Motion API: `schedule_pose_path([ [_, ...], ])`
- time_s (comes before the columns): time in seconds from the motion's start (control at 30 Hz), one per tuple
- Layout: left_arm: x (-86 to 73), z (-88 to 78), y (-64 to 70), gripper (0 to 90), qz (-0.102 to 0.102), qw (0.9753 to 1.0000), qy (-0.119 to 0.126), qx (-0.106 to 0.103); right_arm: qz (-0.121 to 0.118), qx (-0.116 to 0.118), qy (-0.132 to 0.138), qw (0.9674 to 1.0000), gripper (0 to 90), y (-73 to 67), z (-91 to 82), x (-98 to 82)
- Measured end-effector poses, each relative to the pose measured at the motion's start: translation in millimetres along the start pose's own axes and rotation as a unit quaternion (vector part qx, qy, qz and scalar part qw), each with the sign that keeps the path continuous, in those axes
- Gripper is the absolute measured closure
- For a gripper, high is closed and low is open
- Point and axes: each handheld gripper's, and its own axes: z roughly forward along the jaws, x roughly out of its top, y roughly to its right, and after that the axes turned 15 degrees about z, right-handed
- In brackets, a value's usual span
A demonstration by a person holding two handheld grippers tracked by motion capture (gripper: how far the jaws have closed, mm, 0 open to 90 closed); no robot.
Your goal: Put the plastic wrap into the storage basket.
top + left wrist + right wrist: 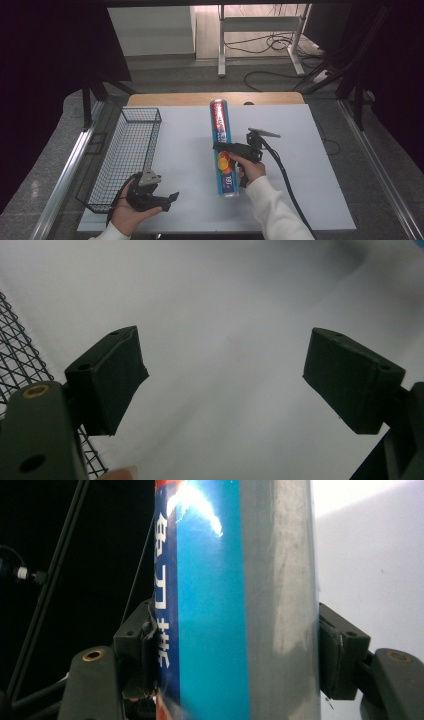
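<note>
Right hand-held gripper (224, 150) is clamped across the middle of a long tube (223, 150) of snacks, its pads (340, 652) pressing both sides; gripping at the midpoint probably keeps so long a thing balanced. The tube lies lengthwise near the centre of the worktop (300, 165), apparently resting on or just above it, with the wire basket (127, 150) well apart at the left edge, a likely place for it. Left hand-held gripper (167, 200) rests low by the basket's near corner, jaws apart and holding nothing, seemingly waiting. A white sheet covers the worktop, wood showing at the far edge. Beyond lie a grey floor, cables (272, 45), desk legs and dark curtains.
</note>
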Motion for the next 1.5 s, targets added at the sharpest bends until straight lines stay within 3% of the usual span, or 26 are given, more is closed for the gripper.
schedule_pose_path([
  [0.23, 0.1, -1.2, -1.4, 16.5, -0.004, 1.0, 0.003, 0.003, 0.015, 0.011, 0.015, 0.9997, 32.0, -0.9, 5.8, -4.2],
  [0.63, 0.9, -0.7, -1.9, 16.5, -0.007, 1.0, 0.003, 0.004, 0.019, 0.018, 0.025, 0.9993, 32.0, 0.2, 12.7, -15.5],
  [0.8, 2.3, -2.8, -4.0, 16.4, -0.018, 0.9998, 0.011, 0.002, 0.02, 0.017, 0.031, 0.9992, 32.0, 0.7, 15.1, -19.8],
  [0.93, 8.5, -7.9, -9.8, 16.3, -0.042, 0.9986, 0.032, -0.008, 0.021, 0.018, 0.033, 0.9991, 32.0, 2.0, 16.1, -22.5],
  [0.97, 14.5, -10.8, -13.5, 16.3, -0.058, 0.9972, 0.045, -0.014, 0.019, 0.017, 0.034, 0.9991, 32.0, 2.2, 17.0, -24.2],
  [1.07, 23.9, -14.9, -18.5, 16.2, -0.078, 0.9949, 0.058, -0.026, 0.017, 0.02, 0.034, 0.9991, 32.0, 2.0, 17.2, -25.8],
  [1.3, 52.7, -15.7, -35.0, 15.8, -0.117, 0.9876, 0.093, -0.05, 0.01, 0.025, 0.031, 0.9992, 32.0, -0.5, 17.1, -29.3],
  [1.43, 72.7, -11.7, -49.5, 14.7, -0.149, 0.9788, 0.116, -0.08, 0.009, 0.028, 0.028, 0.9992, 32.0, -1.3, 16.8, -30.5],
  [1.47, 72.7, -11.7, -49.5, 14.5, -0.149, 0.9788, 0.116, -0.08, 0.007, 0.028, 0.029, 0.9992, 32.0, -1.1, 16.8, -30.9],
  [1.5, 80.3, -10.4, -54.0, 14.4, -0.157, 0.9759, 0.123, -0.089, 0.007, 0.029, 0.028, 0.9991, 32.0, -1.0, 16.9, -31.4],
])
